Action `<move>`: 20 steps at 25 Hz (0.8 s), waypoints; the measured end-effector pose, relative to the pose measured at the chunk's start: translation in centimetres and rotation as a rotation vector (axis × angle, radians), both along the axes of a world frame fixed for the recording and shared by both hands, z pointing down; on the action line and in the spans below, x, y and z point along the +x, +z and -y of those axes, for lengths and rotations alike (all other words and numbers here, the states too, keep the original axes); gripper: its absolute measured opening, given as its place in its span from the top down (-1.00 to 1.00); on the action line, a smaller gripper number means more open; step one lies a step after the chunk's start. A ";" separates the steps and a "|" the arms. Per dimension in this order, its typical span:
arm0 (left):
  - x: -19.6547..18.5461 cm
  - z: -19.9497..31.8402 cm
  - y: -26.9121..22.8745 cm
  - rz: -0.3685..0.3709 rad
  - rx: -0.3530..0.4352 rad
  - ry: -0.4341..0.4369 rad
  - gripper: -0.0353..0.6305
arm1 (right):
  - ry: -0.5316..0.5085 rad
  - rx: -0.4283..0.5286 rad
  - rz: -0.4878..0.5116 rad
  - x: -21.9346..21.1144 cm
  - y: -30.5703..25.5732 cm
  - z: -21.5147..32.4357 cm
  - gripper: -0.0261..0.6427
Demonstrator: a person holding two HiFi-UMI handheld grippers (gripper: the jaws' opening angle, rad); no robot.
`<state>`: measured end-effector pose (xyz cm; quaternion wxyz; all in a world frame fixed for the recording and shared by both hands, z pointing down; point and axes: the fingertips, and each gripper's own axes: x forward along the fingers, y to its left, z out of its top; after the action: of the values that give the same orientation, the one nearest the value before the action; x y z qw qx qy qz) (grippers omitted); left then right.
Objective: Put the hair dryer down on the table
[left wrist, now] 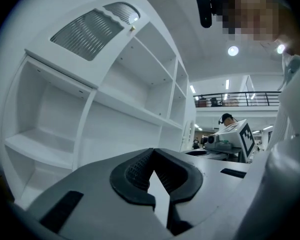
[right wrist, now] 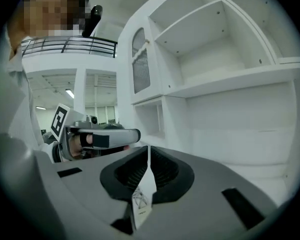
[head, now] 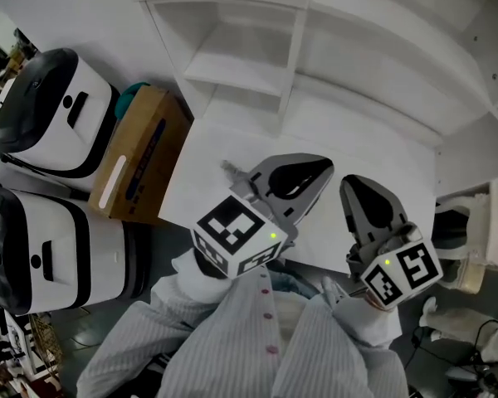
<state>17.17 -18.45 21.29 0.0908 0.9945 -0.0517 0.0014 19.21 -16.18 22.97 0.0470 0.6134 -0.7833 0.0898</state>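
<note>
Holds nothing in the left gripper (left wrist: 152,156), jaws pressed together. Pinches a thin white slip (right wrist: 142,199) in the right gripper (right wrist: 149,159), jaws shut on it. Shows a white bench (head: 365,139) just past them, then a white shelf (head: 249,48) far back. Shows no hair dryer anywhere. Probably hard, smooth and slippery, heavy at the head: best to grab by the handle.

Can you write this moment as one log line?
left gripper: shut, empty | right gripper: shut, empty | both over table | hair dryer: not seen
</note>
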 end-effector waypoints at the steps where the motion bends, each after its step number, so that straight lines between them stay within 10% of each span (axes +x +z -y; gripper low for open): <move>1: 0.2 -0.2 0.0 0.001 0.000 0.005 0.87 | 0.001 0.002 0.009 0.1 -0.1 -0.2 0.85; 20: 0.2 -0.4 0.0 0.033 0.021 -0.033 0.87 | -0.038 0.024 0.081 0.5 -0.3 -0.2 0.89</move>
<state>17.36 -18.05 21.26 0.0793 0.9943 -0.0695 0.0156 19.67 -15.96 22.63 0.0096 0.5948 -0.7970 0.1044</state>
